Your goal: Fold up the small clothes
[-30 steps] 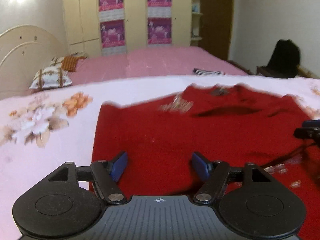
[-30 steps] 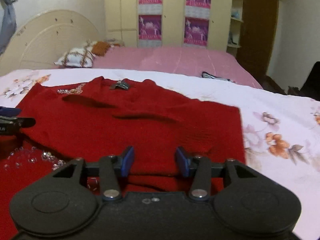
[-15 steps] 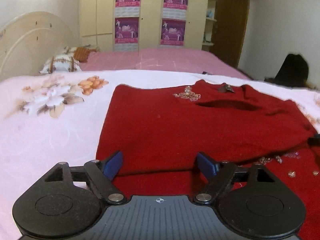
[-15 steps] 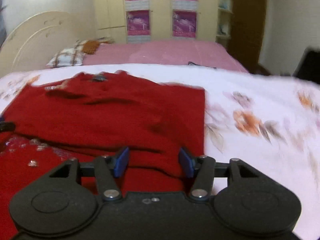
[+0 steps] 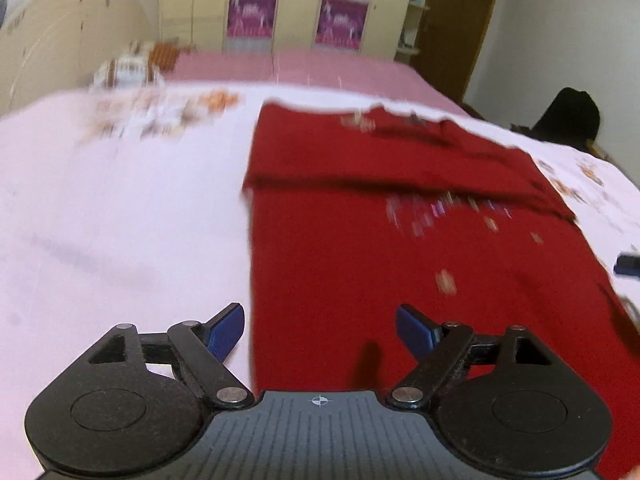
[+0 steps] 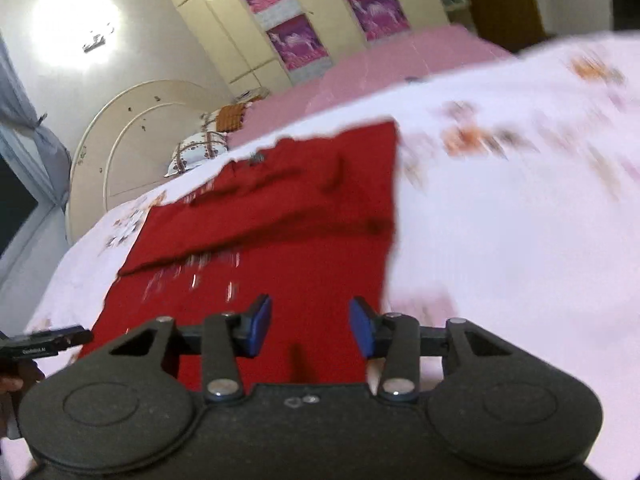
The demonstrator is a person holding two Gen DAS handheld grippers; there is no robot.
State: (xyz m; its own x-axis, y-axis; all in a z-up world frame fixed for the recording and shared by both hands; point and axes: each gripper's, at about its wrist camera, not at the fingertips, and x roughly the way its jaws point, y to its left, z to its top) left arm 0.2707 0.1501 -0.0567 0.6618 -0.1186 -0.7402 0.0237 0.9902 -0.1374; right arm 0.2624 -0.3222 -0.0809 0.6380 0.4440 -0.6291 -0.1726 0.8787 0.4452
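Pink flowery bedsheet (image 5: 120, 216) lies under the soft red sweater (image 5: 400, 264), which is spread flat with its top part folded down. Left gripper (image 5: 319, 330) and right gripper (image 6: 310, 326) hang over its near edge, both wide open, holding nothing.

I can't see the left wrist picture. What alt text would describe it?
A red knitted garment, its top part folded down over itself, lies flat on a pale pink floral bedsheet. The open left gripper with blue-padded black fingers hovers over its near left edge. The image is motion-blurred.
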